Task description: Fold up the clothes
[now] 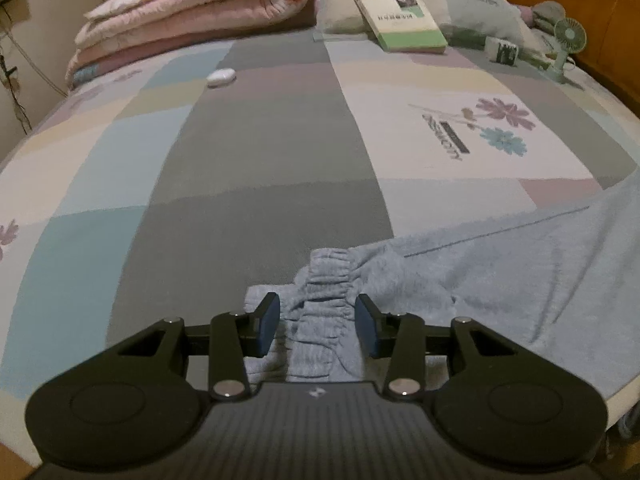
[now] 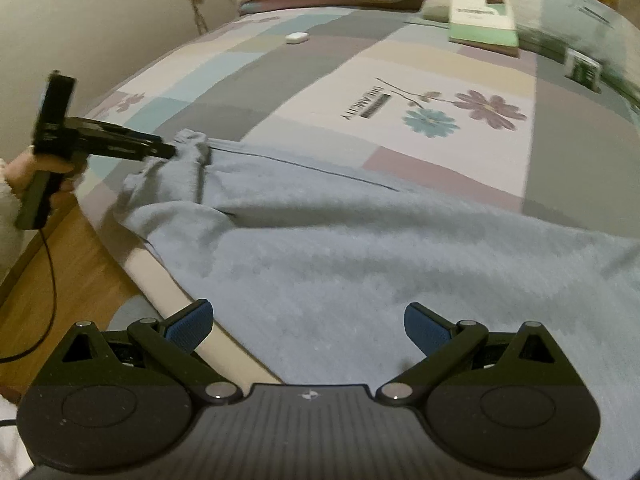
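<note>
Currently listed: one pale blue fleece garment (image 2: 360,248), seemingly trousers, spread along the near edge of the bed (image 1: 260,152), one side slipping over the mattress rim. Elastic cuff (image 1: 324,288) gathered and bunched, lying between the pads of the left gripper (image 1: 318,324), whose fingers stand apart on either side of it, not pinching; the right wrist view shows this gripper's tip at the cuff. Right gripper (image 2: 308,328) hovers above the broad middle of the fabric, fingers wide apart, holding nothing. Step in hand, as judged: securing the cuff end for a fold or a straightening pull. To do it well, close on the full gathered band rather than a single layer, keep the pinch low, and have the right gripper take or pin the cloth so it does not drag off the bed. Also present, well away: book (image 1: 400,16), white case (image 1: 221,77), small fan (image 1: 568,40), folded pink quilt (image 1: 200,4).
</note>
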The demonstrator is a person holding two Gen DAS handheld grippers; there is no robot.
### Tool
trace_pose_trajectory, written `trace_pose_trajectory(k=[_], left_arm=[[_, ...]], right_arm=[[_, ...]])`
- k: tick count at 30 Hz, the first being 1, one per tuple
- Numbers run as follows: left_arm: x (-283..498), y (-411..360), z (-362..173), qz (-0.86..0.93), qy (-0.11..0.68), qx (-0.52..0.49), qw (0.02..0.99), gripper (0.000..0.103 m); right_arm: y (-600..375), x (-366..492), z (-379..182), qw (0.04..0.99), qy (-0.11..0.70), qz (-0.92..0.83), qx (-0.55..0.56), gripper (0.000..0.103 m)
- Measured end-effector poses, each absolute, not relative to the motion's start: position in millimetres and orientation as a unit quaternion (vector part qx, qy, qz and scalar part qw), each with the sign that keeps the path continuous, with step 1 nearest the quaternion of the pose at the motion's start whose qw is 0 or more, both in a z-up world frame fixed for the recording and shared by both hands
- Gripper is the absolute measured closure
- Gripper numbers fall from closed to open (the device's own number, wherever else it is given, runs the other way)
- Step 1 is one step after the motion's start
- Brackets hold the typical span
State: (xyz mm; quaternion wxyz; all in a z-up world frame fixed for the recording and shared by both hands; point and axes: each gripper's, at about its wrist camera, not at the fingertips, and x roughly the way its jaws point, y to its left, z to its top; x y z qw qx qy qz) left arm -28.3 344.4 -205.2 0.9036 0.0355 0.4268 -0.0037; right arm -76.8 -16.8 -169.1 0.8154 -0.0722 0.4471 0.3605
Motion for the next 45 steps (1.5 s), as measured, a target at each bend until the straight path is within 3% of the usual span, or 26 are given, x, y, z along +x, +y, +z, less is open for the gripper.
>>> trace_pose_trajectory(k=[8,12,18,22,23,26,32,36,38,43,45], left_arm=[[-35,325,-230,-0.015,0.436,0.088,0.896,0.062],[-33,332,-228,-0.015,0.444,0.058,0.894,0.063],[-42,327,-210,-0.006,0.420,0.063,0.905,0.083],[-55,333,-181,0.006,0.381,0.055,0.923,0.087],[-58,334,-176,0.011,0.373,0.054,0.926,0.097],[-65,341,-167,0.022,0.366,0.053,0.929,0.097],[-62,346,-183,0.027,0.389,0.053,0.919,0.085],[-69,348,-179,0.035,0.374,0.049,0.925,0.061],[-74,347,-174,0.034,0.363,0.046,0.930,0.055],[-87,337,-176,0.018,0.362,0.048,0.931,0.053],[-94,335,-183,0.024,0.370,0.040,0.928,0.053]], right_arm=[[-5,-72,-178,0.811,0.452,0.364,-0.079,0.000],[-8,-72,-181,0.813,0.456,0.355,-0.072,0.000],[-13,-76,-179,0.819,0.451,0.349,-0.068,0.000],[-16,-76,-175,0.824,0.444,0.346,-0.067,0.000],[-17,-76,-174,0.825,0.443,0.345,-0.066,0.000],[-18,-75,-173,0.827,0.439,0.344,-0.065,0.000],[-17,-74,-173,0.824,0.439,0.351,-0.072,0.000],[-14,-66,-165,0.822,0.424,0.372,-0.082,0.002],[-10,-60,-159,0.818,0.413,0.390,-0.091,0.013],[21,-30,-145,0.799,0.391,0.438,-0.127,0.047],[42,-16,-144,0.786,0.389,0.459,-0.141,0.053]])
